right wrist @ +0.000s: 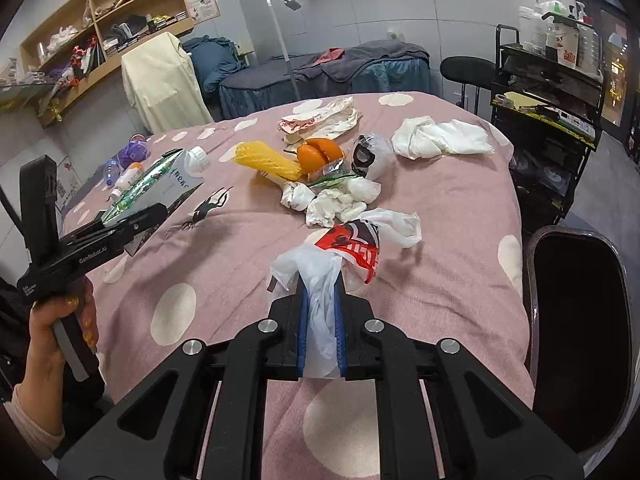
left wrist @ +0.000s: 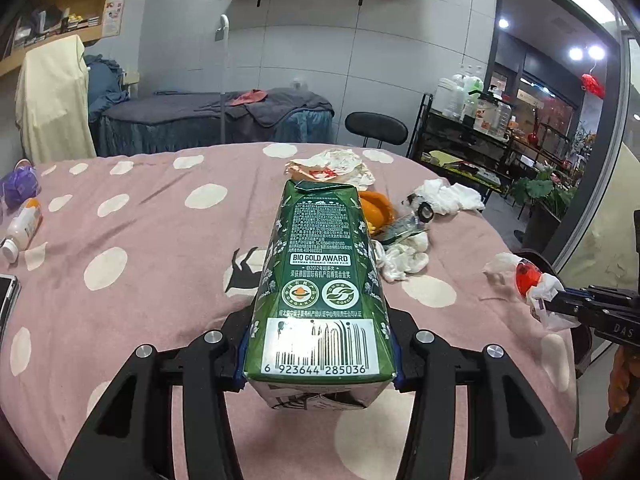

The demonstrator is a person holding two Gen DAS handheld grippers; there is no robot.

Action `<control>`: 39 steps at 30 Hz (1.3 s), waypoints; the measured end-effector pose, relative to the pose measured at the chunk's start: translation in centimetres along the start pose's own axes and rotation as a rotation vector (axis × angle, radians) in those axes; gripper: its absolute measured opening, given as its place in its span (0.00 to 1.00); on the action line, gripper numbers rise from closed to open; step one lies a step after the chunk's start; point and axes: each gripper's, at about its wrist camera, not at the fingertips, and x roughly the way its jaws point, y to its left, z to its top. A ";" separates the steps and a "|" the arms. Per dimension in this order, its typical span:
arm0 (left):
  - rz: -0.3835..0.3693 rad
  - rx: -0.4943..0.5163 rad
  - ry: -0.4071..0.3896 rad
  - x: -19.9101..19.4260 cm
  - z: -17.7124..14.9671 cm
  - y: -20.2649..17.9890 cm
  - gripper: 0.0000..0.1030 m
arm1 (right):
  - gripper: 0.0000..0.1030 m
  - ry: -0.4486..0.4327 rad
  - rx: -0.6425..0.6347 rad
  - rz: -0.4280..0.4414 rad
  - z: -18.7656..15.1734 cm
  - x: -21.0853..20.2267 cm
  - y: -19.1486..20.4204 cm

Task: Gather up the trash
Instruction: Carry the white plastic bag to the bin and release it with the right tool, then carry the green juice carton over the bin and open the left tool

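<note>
Collection is judged under way. A green carton (left wrist: 320, 292) is clamped at its base between the jaws of the left gripper (left wrist: 318, 360) and held above the pink spotted cloth (left wrist: 140, 240); its long axis runs toward 12 o'clock, crumpled top outermost. A white-and-red plastic bag (right wrist: 340, 256) is pinched by the closed right gripper (right wrist: 322, 340). Tissues (right wrist: 340, 200), orange peel (right wrist: 320, 152) and wrappers (right wrist: 320, 120) remain uncollected at 12 o'clock.

One green carton (left wrist: 320, 280), one plastic bag (right wrist: 344, 248), one yellow corn cob (right wrist: 268, 160), one orange peel (right wrist: 320, 152), one greasy paper wrapper (right wrist: 320, 118), one white cloth (right wrist: 440, 138), roughly three crumpled tissues (right wrist: 340, 200), one pill bottle (left wrist: 22, 228).
</note>
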 end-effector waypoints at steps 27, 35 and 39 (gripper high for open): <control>-0.266 0.104 -0.088 -0.4 -0.4 -15.1 0.47 | 0.12 -0.066 0.342 -0.291 -6.5 -7.9 -16.5; -0.347 0.137 -0.044 1.3 -0.4 -18.8 0.47 | 0.12 0.096 0.500 -0.344 -10.6 -3.6 -22.6; -0.369 0.151 -0.023 2.1 -0.5 -20.2 0.47 | 0.13 0.138 0.504 -0.384 -11.6 -2.4 -23.4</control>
